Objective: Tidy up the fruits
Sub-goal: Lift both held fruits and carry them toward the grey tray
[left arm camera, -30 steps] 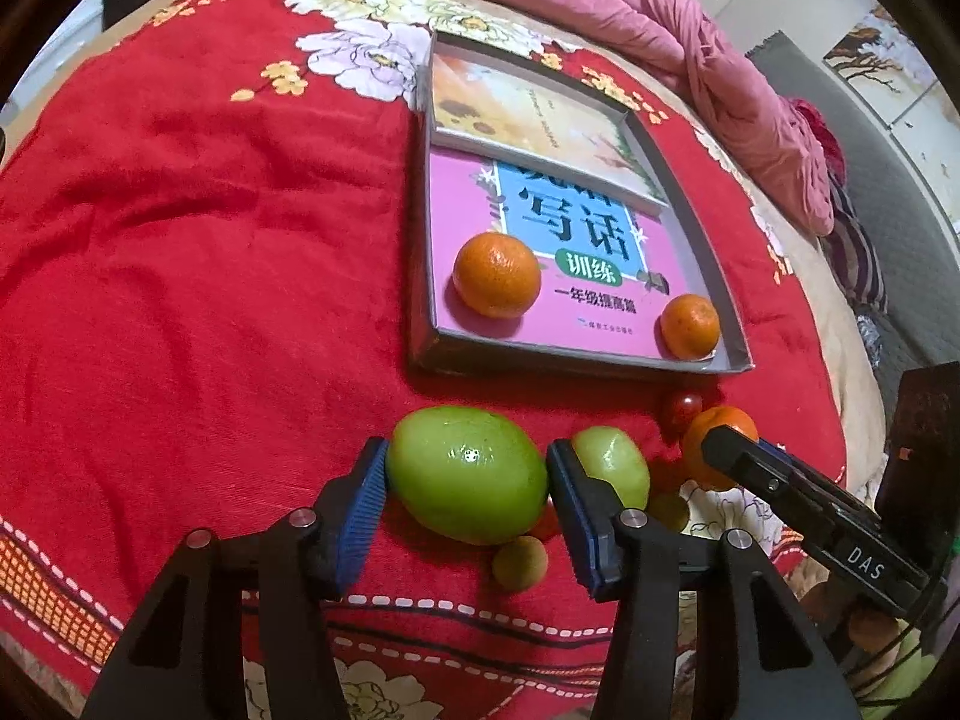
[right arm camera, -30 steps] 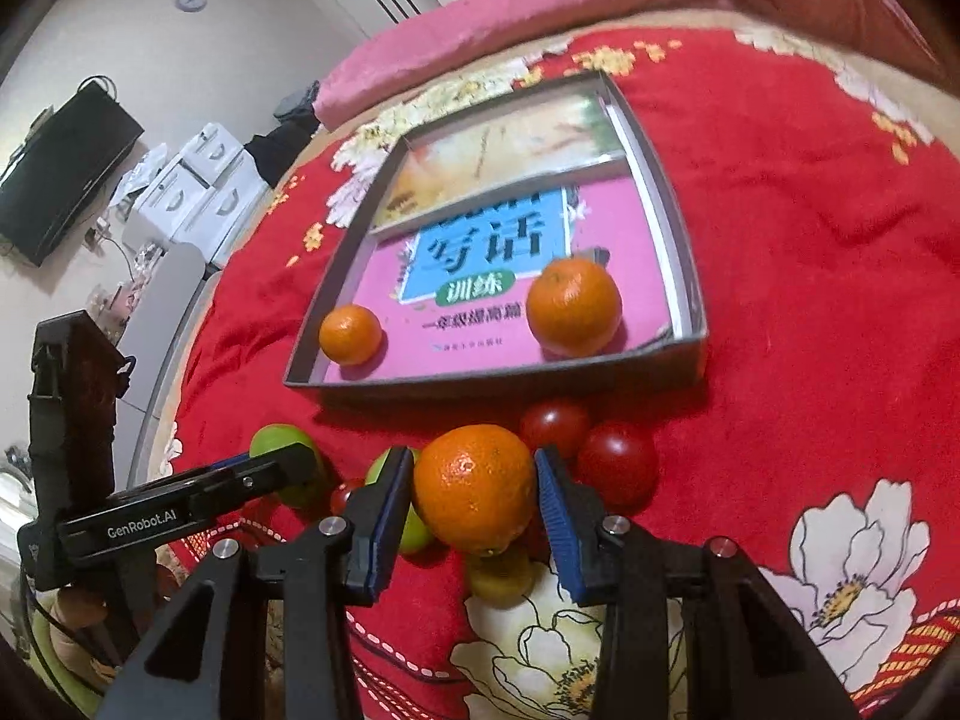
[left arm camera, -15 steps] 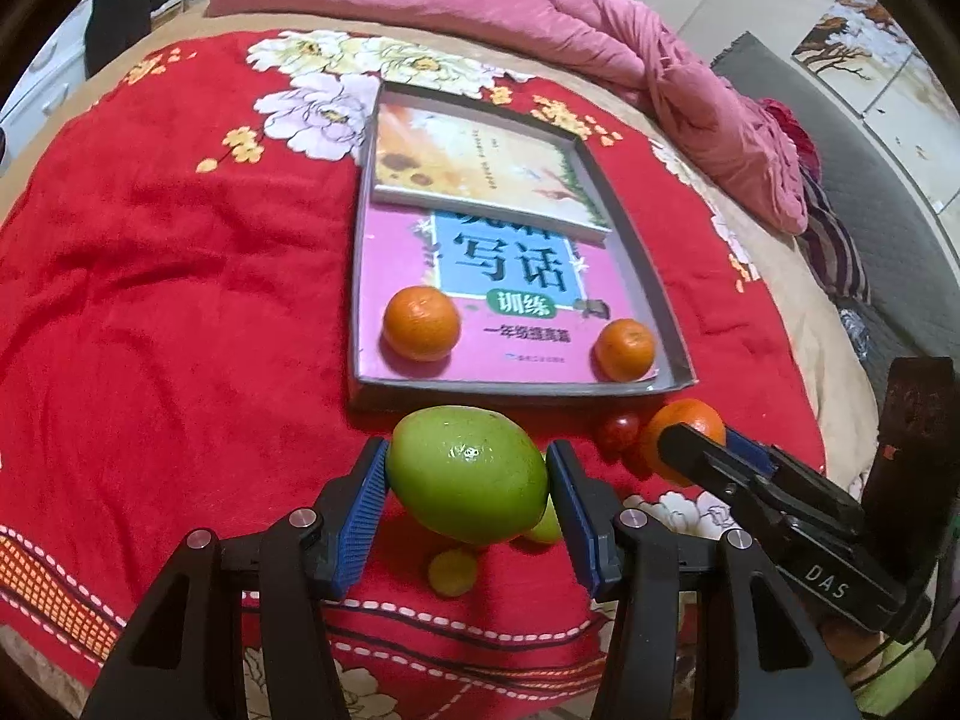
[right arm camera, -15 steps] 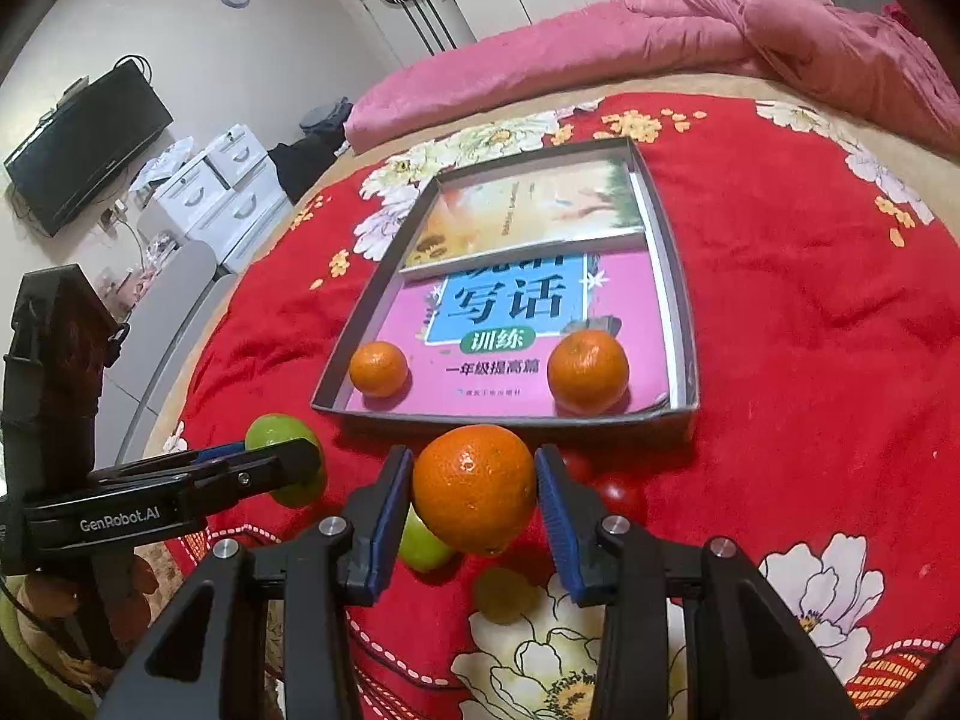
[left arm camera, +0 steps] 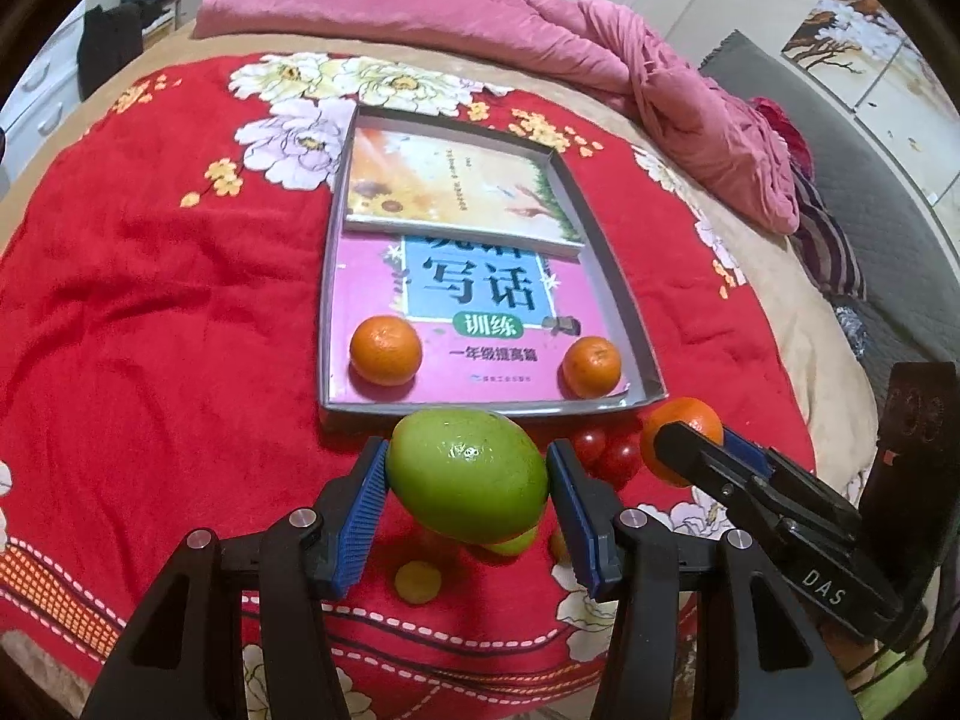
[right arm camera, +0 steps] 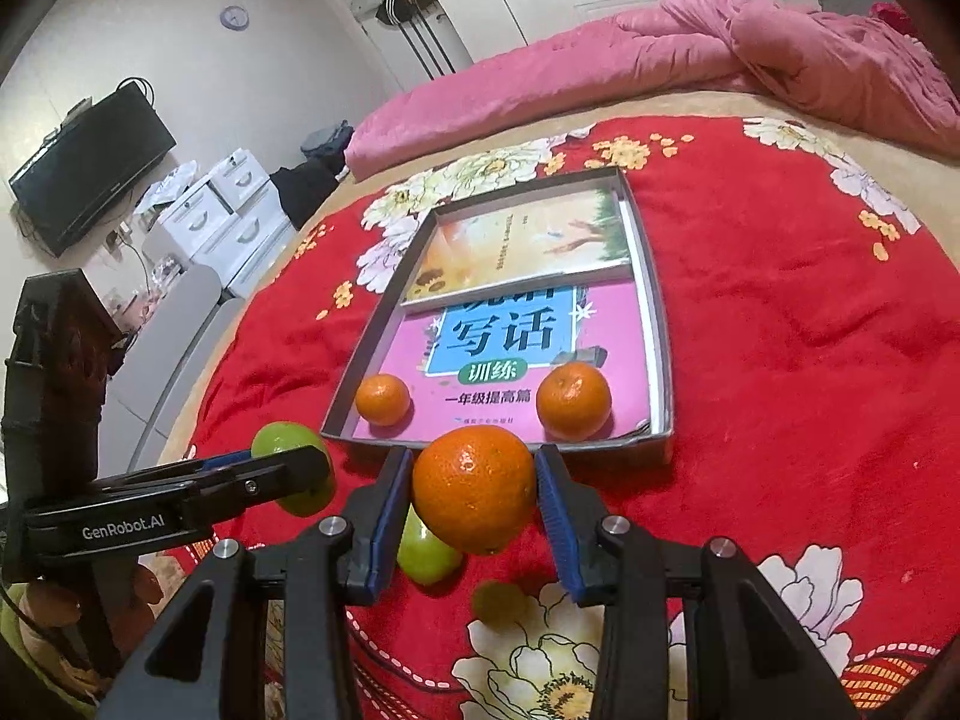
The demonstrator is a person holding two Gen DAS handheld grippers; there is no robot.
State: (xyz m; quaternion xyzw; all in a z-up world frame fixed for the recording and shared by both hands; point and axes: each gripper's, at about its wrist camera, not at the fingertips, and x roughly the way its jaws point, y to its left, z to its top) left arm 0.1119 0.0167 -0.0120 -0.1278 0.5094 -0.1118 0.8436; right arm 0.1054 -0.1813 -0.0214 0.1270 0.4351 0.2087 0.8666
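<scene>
- The fingers (left arm camera: 366, 492) of the left gripper (left arm camera: 465, 495) press their blue pads on both ends of a big green fruit (left arm camera: 467, 475), held clear of the bed; the fruit is smooth, glossy, egg-shaped, with a small pointed tip.
- The right gripper (right arm camera: 474, 492) has its fingers (right arm camera: 555, 504) clamped on an orange (right arm camera: 474, 489), round and dimpled, with a green stem scar facing the camera, also lifted off the bed.
- Both held fruits hang just in front of the near wall of a shallow grey tray (left arm camera: 624, 300).
- In the tray, two smaller oranges, one near the left corner (left arm camera: 385, 350) and one near the right (left arm camera: 591, 366), rest on a pink book (left arm camera: 480, 324); a pale yellow book (left arm camera: 450, 186) overlaps its far end.
- On the red flowered blanket (left arm camera: 150, 300) below the grippers lie two red tomatoes (left arm camera: 609, 450), a small green fruit (right arm camera: 427, 552) and a small yellowish fruit (left arm camera: 417, 582).
- A pink quilt (left arm camera: 540, 42) is bunched along the far side of the bed.
</scene>
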